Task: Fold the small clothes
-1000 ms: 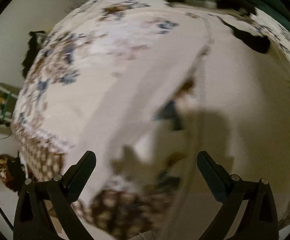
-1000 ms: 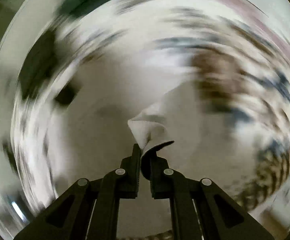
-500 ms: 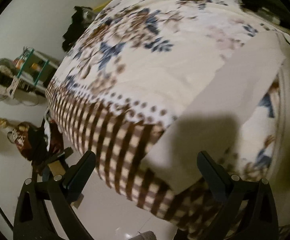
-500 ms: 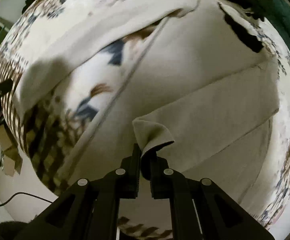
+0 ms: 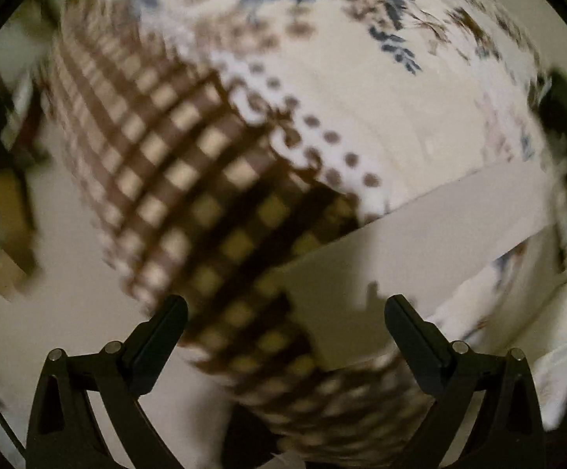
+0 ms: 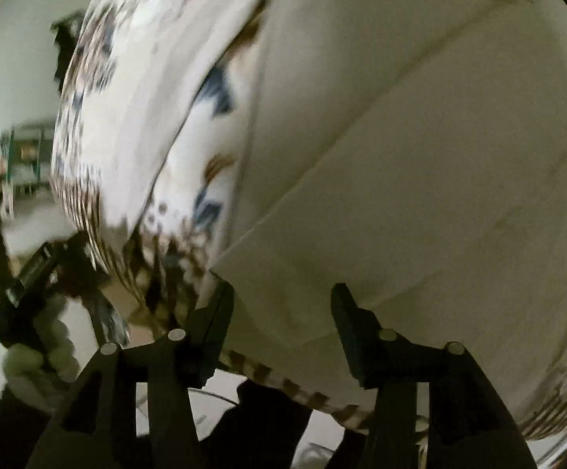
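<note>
A plain beige garment (image 6: 420, 164) lies spread on a floral bedspread (image 5: 353, 90). In the right wrist view a folded layer of it lies on top, its corner just in front of my right gripper (image 6: 282, 295). My right gripper is open and holds nothing. One long strip of the garment (image 5: 420, 242) runs across the left wrist view, its near end hanging over the bed's edge. My left gripper (image 5: 286, 314) is open and empty, just short of that end. Both views are blurred.
The bedspread's brown checked border (image 5: 189, 179) hangs down the bed's side. Pale floor (image 5: 68, 305) lies below. My left gripper's body (image 6: 21, 285) shows at the left of the right wrist view. A small shelf (image 6: 21, 156) stands on the floor beyond.
My right gripper has opened and let go of the garment's corner, which now lies flat on the garment. My left gripper has swung toward the garment's end at the bed's edge.
</note>
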The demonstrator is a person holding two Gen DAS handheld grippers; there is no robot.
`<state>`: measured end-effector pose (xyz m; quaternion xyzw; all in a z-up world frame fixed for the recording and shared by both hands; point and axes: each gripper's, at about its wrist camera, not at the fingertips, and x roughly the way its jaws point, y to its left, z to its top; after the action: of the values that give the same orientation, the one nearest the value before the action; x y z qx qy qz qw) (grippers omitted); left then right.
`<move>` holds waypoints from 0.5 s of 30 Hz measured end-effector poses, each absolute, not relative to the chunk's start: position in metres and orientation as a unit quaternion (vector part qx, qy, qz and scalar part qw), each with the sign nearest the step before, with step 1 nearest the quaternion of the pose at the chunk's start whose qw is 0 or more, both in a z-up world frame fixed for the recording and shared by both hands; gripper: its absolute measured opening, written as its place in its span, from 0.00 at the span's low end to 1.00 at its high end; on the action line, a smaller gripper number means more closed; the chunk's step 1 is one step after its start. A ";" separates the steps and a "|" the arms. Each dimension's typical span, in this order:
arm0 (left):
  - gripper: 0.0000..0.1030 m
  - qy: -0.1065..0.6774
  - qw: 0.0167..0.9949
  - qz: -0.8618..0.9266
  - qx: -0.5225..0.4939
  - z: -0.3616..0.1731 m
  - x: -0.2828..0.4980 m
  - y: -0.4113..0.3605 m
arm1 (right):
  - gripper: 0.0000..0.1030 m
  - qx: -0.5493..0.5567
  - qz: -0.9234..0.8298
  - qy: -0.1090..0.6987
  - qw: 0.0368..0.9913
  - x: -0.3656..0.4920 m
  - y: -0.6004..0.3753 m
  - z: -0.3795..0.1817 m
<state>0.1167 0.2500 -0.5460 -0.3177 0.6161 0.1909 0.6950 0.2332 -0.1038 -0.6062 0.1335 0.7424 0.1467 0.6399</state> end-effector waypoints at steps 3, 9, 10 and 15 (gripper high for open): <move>1.00 0.601 0.673 0.170 -0.396 -0.572 0.119 0.252 | 0.53 0.156 0.113 0.737 0.648 0.235 -0.133 -0.606; 0.25 0.591 0.696 0.224 -0.342 -0.566 0.134 0.230 | 0.53 0.186 0.064 0.737 0.646 0.249 -0.171 -0.611; 0.08 0.587 0.708 0.233 -0.316 -0.556 0.137 0.224 | 0.53 0.186 0.060 0.736 0.648 0.246 -0.169 -0.611; 0.07 0.567 0.767 0.226 -0.198 -0.496 0.158 0.184 | 0.53 0.178 0.045 0.735 0.653 0.236 -0.172 -0.614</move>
<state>0.1581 0.1837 -0.4961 -0.1982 0.5672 0.2260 0.7668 0.2359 -0.1720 -0.6143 0.1776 0.7352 0.0449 0.6526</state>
